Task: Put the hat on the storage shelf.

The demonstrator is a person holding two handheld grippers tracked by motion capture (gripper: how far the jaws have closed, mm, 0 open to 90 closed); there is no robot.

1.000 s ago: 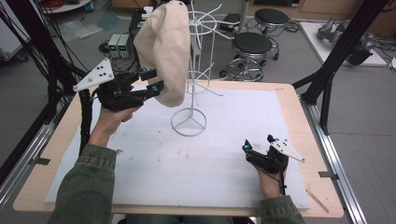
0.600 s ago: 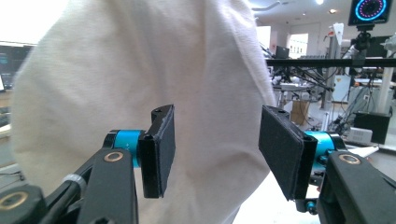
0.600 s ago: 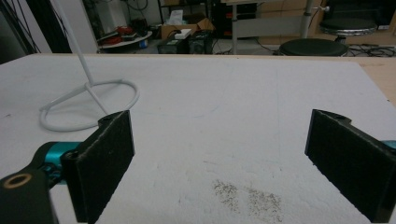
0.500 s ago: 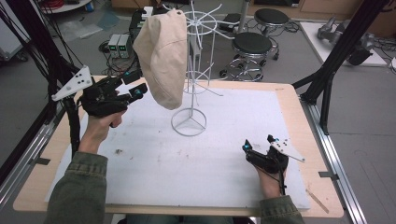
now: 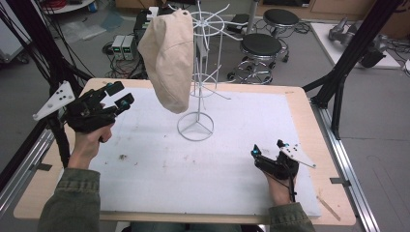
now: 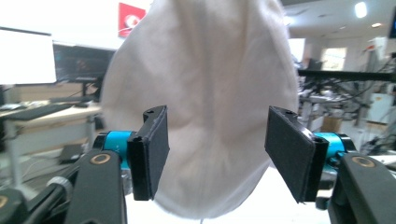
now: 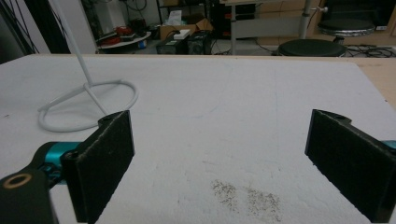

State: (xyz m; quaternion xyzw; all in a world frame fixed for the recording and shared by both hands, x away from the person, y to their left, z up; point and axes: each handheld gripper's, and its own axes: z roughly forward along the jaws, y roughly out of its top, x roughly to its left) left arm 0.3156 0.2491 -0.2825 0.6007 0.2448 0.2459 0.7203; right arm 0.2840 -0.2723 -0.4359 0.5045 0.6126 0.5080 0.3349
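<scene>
Right gripper [image 5: 267,148] rests on the white mat [image 5: 232,164] at five o'clock, jaws wide apart, empty. Left gripper [image 5: 119,94] hovers at nine o'clock, jaws apart, empty. Beyond it, a beige cap [image 5: 168,58] hangs on the white wire rack [image 5: 202,72] at twelve o'clock.

Cream cloth cap [image 5: 168,60], matt, soft; white wire rack [image 5: 200,72], smooth coated metal; table mat [image 5: 203,164] matt, speckled.
</scene>
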